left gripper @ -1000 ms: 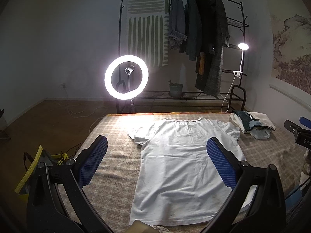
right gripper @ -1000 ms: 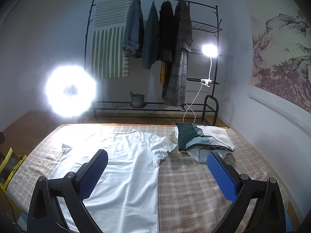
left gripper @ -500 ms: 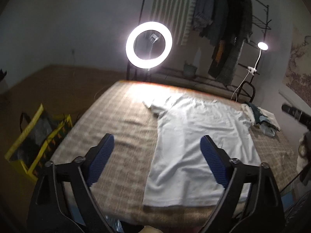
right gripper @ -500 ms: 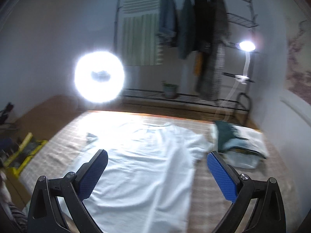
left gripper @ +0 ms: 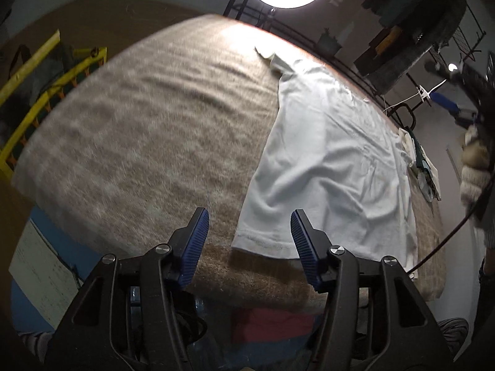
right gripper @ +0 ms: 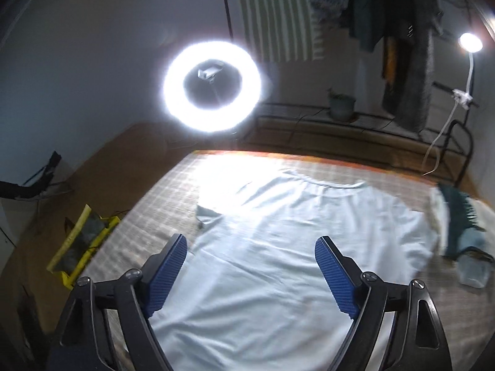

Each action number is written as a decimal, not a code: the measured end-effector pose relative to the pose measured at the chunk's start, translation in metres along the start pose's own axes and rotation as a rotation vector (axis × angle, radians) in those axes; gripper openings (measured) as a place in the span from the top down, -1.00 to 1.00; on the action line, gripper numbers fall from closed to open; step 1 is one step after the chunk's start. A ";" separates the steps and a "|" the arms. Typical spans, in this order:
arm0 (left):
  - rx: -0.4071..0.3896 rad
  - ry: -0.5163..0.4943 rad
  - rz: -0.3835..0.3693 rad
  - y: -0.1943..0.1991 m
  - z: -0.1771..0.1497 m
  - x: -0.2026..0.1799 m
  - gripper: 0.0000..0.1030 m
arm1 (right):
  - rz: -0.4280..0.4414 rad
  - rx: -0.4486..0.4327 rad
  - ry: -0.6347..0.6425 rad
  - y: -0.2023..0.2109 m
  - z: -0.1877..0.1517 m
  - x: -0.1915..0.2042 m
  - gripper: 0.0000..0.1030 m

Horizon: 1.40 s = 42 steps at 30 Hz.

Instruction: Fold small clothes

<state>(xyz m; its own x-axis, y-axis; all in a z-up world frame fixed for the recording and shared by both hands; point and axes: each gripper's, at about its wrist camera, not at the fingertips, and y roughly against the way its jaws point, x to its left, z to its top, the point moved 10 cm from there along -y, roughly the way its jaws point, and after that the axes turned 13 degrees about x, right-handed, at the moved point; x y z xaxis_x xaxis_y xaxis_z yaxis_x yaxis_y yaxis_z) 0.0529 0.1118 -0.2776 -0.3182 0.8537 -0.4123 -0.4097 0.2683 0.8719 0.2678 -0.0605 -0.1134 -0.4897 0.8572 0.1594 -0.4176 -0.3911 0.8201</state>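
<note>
Checked surface (left gripper: 148, 130) carries flat white T-shirt (left gripper: 334, 160). Left gripper (left gripper: 249, 242) spread, probably nearing hem corner; right gripper (right gripper: 250, 275) spread above shirt. Next: pinch hem.

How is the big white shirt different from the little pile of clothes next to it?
The white T-shirt lies spread out flat in one layer; the pile of clothes is folded and stacked. The T-shirt is all white, while the pile mixes white, dark green and light blue. The T-shirt covers the middle of the checked blanket; the pile takes up a small spot by its edge. Both rest on that blanket, and neither gripper holds them.
</note>
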 end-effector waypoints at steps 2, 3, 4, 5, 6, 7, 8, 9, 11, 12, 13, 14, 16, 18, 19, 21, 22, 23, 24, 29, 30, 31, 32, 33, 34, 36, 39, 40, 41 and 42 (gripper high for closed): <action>0.023 0.026 -0.001 -0.009 -0.004 0.003 -0.11 | 0.038 0.029 -0.011 -0.015 0.009 0.010 -0.62; 0.034 0.036 0.000 -0.013 -0.006 0.004 -0.11 | 0.056 0.046 -0.016 -0.025 0.015 0.017 -0.62; 0.045 0.049 -0.002 -0.019 -0.007 0.004 -0.11 | 0.069 0.061 -0.015 -0.035 0.021 0.023 -0.62; 0.059 0.064 -0.009 -0.024 -0.009 0.004 -0.11 | 0.073 0.072 -0.007 -0.043 0.025 0.027 -0.62; 0.074 0.076 -0.015 -0.029 -0.011 0.004 -0.11 | 0.074 0.087 0.007 -0.054 0.031 0.033 -0.62; 0.082 0.082 -0.018 -0.033 -0.012 0.004 -0.10 | 0.071 0.098 0.019 -0.062 0.035 0.037 -0.62; 0.089 0.086 -0.018 -0.037 -0.013 0.003 -0.05 | 0.072 0.115 0.034 -0.075 0.041 0.044 -0.62; 0.087 0.085 -0.010 -0.039 -0.012 0.003 -0.04 | 0.073 0.128 0.041 -0.085 0.047 0.048 -0.62; 0.076 0.073 0.006 -0.041 -0.007 0.000 0.02 | 0.075 0.151 0.046 -0.105 0.056 0.056 -0.61; 0.075 0.076 0.004 -0.042 -0.005 -0.001 0.09 | 0.074 0.164 0.043 -0.120 0.062 0.060 -0.60; 0.078 0.080 -0.001 -0.044 -0.004 -0.002 0.33 | 0.075 0.176 0.044 -0.131 0.067 0.063 -0.59; 0.082 0.082 -0.003 -0.046 -0.003 -0.002 0.55 | 0.077 0.185 0.046 -0.139 0.070 0.066 -0.58; 0.087 0.084 -0.007 -0.049 -0.002 -0.001 0.86 | 0.069 0.216 0.057 -0.168 0.077 0.075 -0.54; 0.090 0.088 -0.031 -0.050 -0.001 -0.003 0.91 | 0.062 0.244 0.068 -0.191 0.081 0.083 -0.52; 0.091 0.088 -0.044 -0.050 -0.001 -0.004 0.97 | 0.059 0.254 0.076 -0.202 0.081 0.086 -0.51; 0.088 0.087 -0.070 -0.049 0.000 -0.008 0.98 | 0.041 0.272 0.106 -0.224 0.085 0.097 -0.48; 0.084 0.085 -0.078 -0.047 0.001 -0.010 0.99 | 0.028 0.280 0.121 -0.236 0.086 0.102 -0.47; 0.076 0.086 -0.086 -0.046 0.003 -0.011 0.99 | 0.021 0.287 0.130 -0.244 0.087 0.105 -0.43; 0.069 0.089 -0.094 -0.044 0.005 -0.012 0.99 | 0.010 0.298 0.141 -0.256 0.088 0.109 -0.40; 0.061 0.111 -0.105 -0.040 0.008 -0.004 1.00 | -0.053 0.328 0.181 -0.303 0.091 0.120 -0.33; 0.063 0.117 -0.109 -0.040 0.008 -0.002 1.00 | -0.069 0.335 0.189 -0.311 0.091 0.120 -0.26; 0.066 0.121 -0.111 -0.040 0.008 -0.001 1.00 | -0.080 0.337 0.192 -0.317 0.091 0.119 -0.21; 0.066 0.121 -0.113 -0.040 0.009 -0.001 1.00 | -0.094 0.342 0.194 -0.324 0.091 0.117 -0.08; 0.063 0.117 -0.110 -0.040 0.010 -0.001 1.00 | -0.110 0.357 0.193 -0.331 0.090 0.114 0.03; 0.058 0.109 -0.104 -0.038 0.010 -0.003 1.00 | -0.109 0.359 0.186 -0.334 0.089 0.112 0.09; 0.046 0.089 -0.098 -0.035 0.011 -0.006 1.00 | -0.116 0.360 0.182 -0.339 0.088 0.107 0.25; 0.034 0.062 -0.086 -0.031 0.010 -0.010 1.00 | -0.130 0.345 0.224 -0.337 0.089 0.105 0.80; 0.031 0.056 -0.082 -0.029 0.011 -0.011 1.00 | -0.125 0.344 0.229 -0.336 0.090 0.105 0.91; 0.029 0.054 -0.080 -0.029 0.011 -0.011 1.00 | -0.124 0.339 0.228 -0.334 0.091 0.102 0.94; 0.027 0.052 -0.080 -0.028 0.009 -0.011 1.00 | -0.117 0.331 0.222 -0.331 0.094 0.099 0.95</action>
<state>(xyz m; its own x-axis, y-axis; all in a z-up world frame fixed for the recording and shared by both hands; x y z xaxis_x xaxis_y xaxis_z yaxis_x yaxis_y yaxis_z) 0.0758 0.0988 -0.2952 -0.3296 0.8050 -0.4933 -0.4127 0.3471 0.8422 0.4292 0.1857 -0.3178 -0.6215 0.7825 -0.0379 -0.2292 -0.1353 0.9639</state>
